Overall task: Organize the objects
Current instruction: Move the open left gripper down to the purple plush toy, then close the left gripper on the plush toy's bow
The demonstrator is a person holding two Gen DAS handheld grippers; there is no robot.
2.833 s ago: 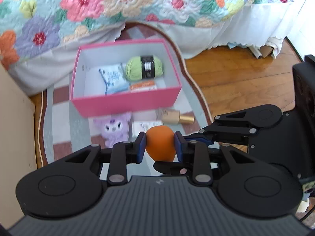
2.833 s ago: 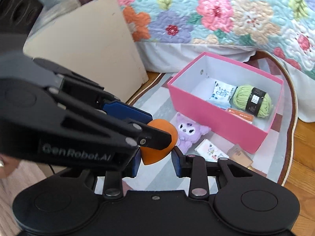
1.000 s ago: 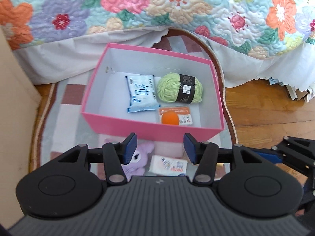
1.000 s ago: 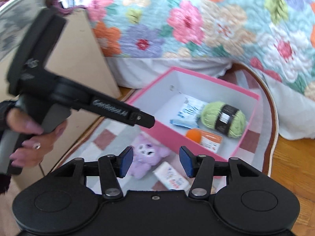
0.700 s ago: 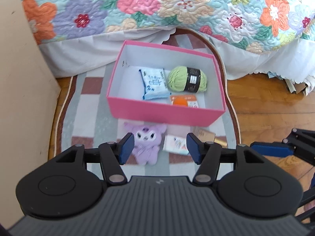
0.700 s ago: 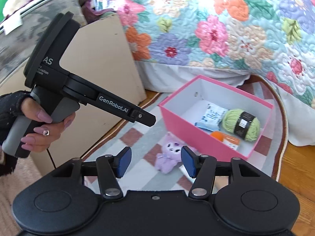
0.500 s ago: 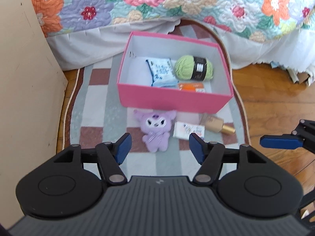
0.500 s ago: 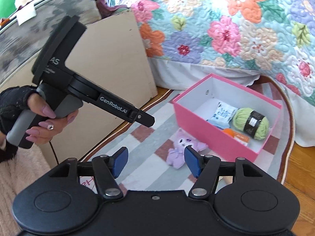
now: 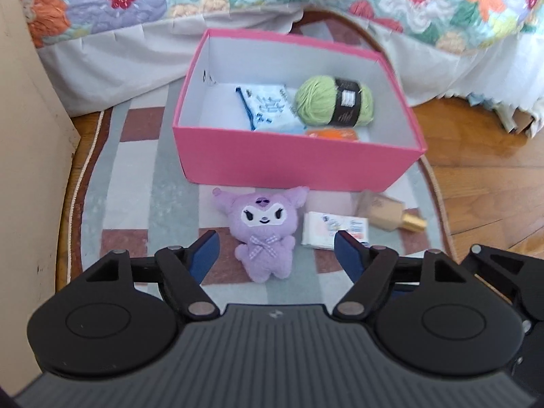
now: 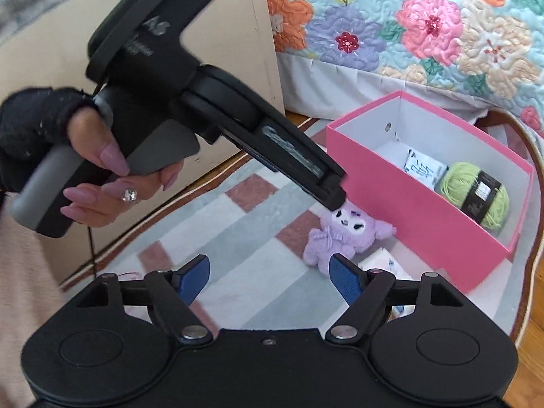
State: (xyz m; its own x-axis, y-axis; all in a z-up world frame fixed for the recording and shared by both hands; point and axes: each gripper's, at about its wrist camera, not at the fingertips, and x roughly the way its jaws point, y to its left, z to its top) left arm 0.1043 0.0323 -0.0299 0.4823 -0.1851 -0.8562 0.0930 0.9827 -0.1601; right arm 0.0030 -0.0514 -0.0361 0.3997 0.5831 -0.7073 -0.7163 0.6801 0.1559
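Observation:
A pink box (image 9: 295,161) (image 10: 421,210) on the rug holds a green yarn ball (image 9: 331,103) (image 10: 474,192), a blue-white packet (image 9: 267,107) (image 10: 423,166) and an orange item (image 9: 331,134). In front of it lie a purple plush toy (image 9: 263,227) (image 10: 343,233), a white packet (image 9: 335,229) and a tan bottle with a gold cap (image 9: 389,214). My left gripper (image 9: 277,253) hovers just above the plush, its jaws opening and nothing between them. My right gripper (image 10: 268,277) is over bare rug left of the plush, jaws opening and empty. A hand (image 10: 102,183) holds the left gripper's body in the right wrist view.
A checked rug (image 9: 136,183) lies on a wooden floor (image 9: 482,156). A flowered quilt with a white skirt (image 9: 136,51) hangs behind the box. A beige panel (image 9: 27,136) (image 10: 204,68) stands on the left.
Both grippers have opened wider and come down closer to the rug. The plush and box look larger in the left wrist view. The left gripper's body now looms nearer in the right wrist view.

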